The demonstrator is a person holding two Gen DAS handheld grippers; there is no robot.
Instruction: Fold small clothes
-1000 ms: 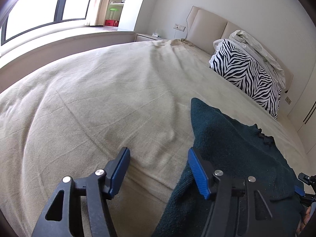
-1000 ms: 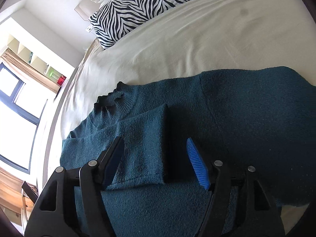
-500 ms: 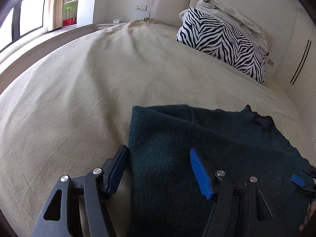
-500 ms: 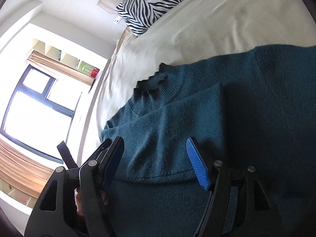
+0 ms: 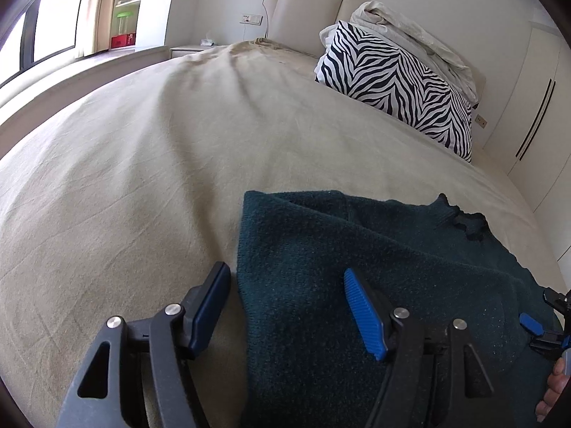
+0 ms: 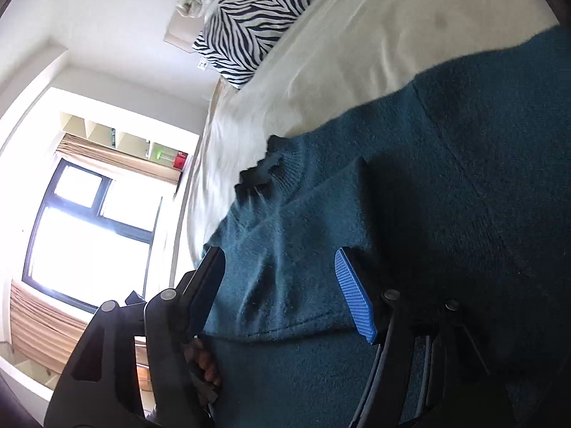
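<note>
A dark teal knitted sweater lies flat on the beige bed, with a sleeve folded across its body and a dark frilled collar. My left gripper is open, its fingers straddling the sweater's left edge near the hem. My right gripper is open, low over the folded sleeve's cuff end. The right gripper's blue tip also shows at the right edge of the left wrist view.
A zebra-striped pillow and a crumpled white blanket lie at the headboard. The beige bed sheet stretches left of the sweater. A window and shelves stand beyond the bed's far side.
The left gripper swung right, from the sheet onto the sweater's left edge. The right gripper tilted and came lower and closer over the folded sleeve. Both stayed open.
</note>
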